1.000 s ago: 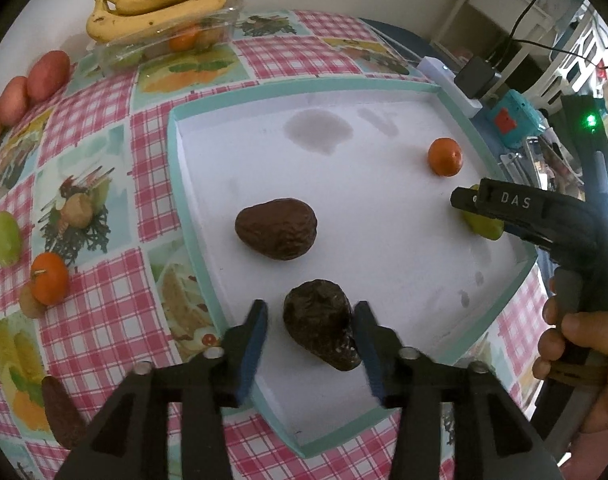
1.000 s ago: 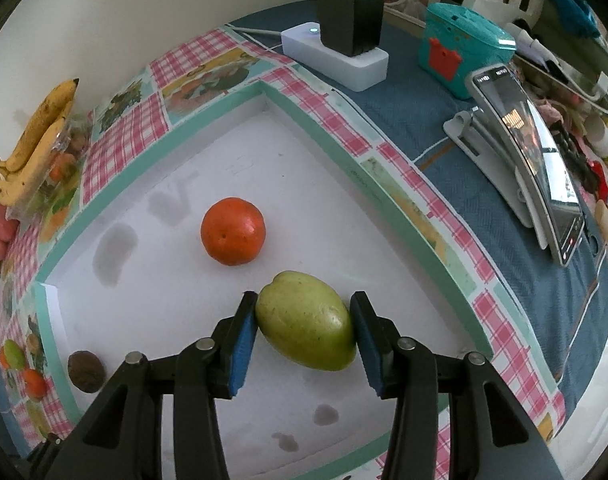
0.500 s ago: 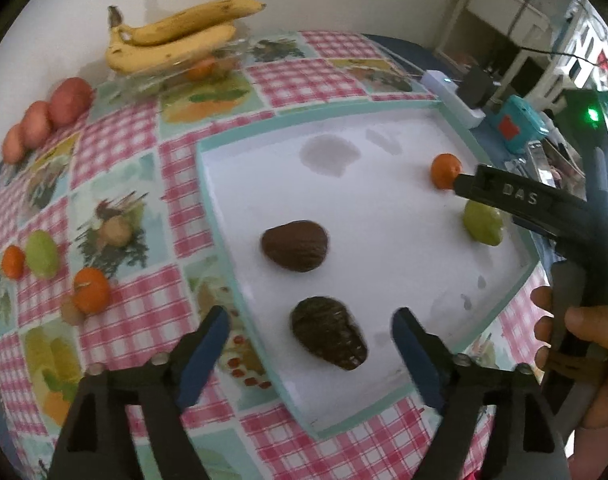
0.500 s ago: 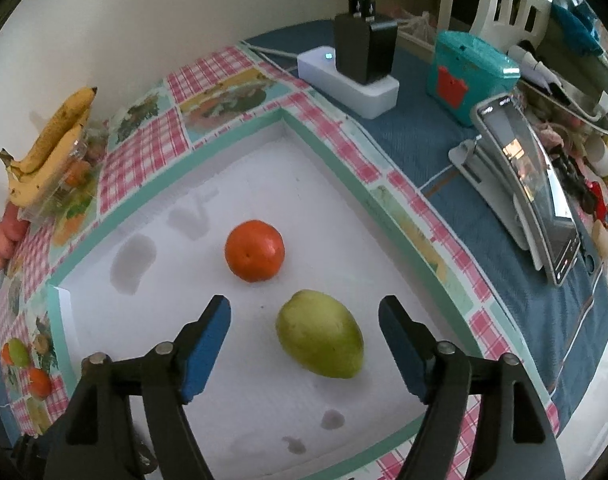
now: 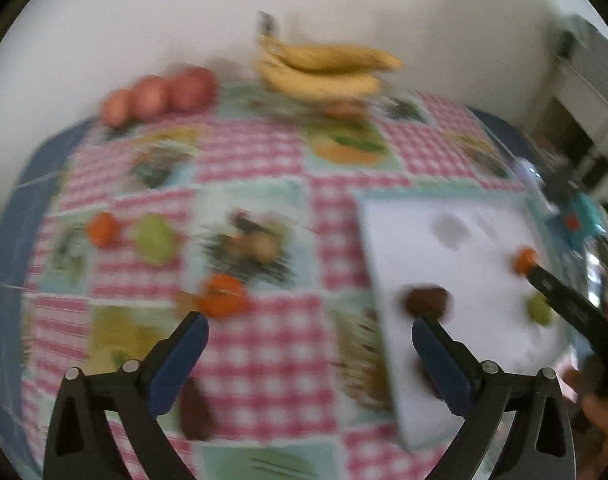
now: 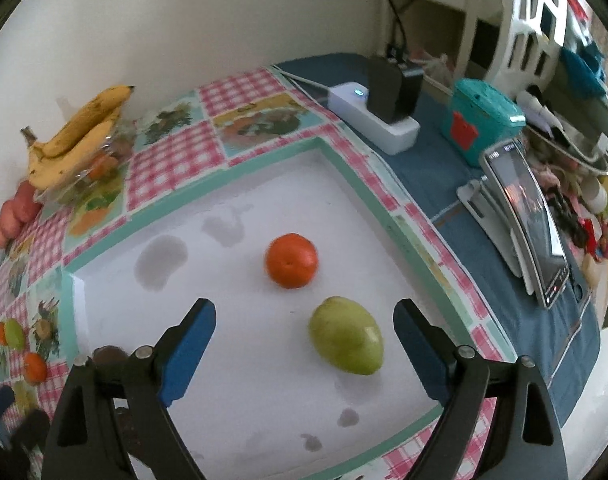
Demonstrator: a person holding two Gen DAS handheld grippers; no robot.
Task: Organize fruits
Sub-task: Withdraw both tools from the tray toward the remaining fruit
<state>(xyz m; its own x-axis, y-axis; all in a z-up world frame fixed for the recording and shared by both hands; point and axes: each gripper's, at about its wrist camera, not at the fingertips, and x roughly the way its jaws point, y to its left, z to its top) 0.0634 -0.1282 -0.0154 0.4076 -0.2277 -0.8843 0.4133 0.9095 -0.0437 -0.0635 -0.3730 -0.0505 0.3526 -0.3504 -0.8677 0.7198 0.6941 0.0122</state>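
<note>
Right gripper [image 6: 304, 336]: jaws spread wide, nothing held. One second ago its pads closed on the green fruit [image 6: 346, 340]; now that fruit lies free on the white tray [image 6: 240, 360], between the blue pads but touching neither. The orange [image 6: 291, 261] sits just beyond it, toward the tray's far corner. Judgement: green fruit counts as placed on the tray.

Left gripper [image 5: 310, 338]: also wide open and empty. A second ago it bracketed a dark avocado at the tray's near edge; it has since let go and swung off the tray, and its view is heavily motion-blurred. It now aims at the checked tablecloth [image 5: 264, 160] left of the tray. One dark avocado [image 5: 426, 300] shows on the tray; a dark smear behind the right pad may be the second, cannot tell.

Left of the tray, loose fruit remains on the cloth: an orange fruit [image 5: 222, 294] just ahead of the left pad, a dark one [image 5: 194, 410] nearer the camera, another orange [image 5: 102, 229] and a green one [image 5: 156, 236] further out.

Pose: the right gripper hangs over the tray's near side, tilted down at the green fruit. Judgement: the left is heading for the next fruit.
</note>
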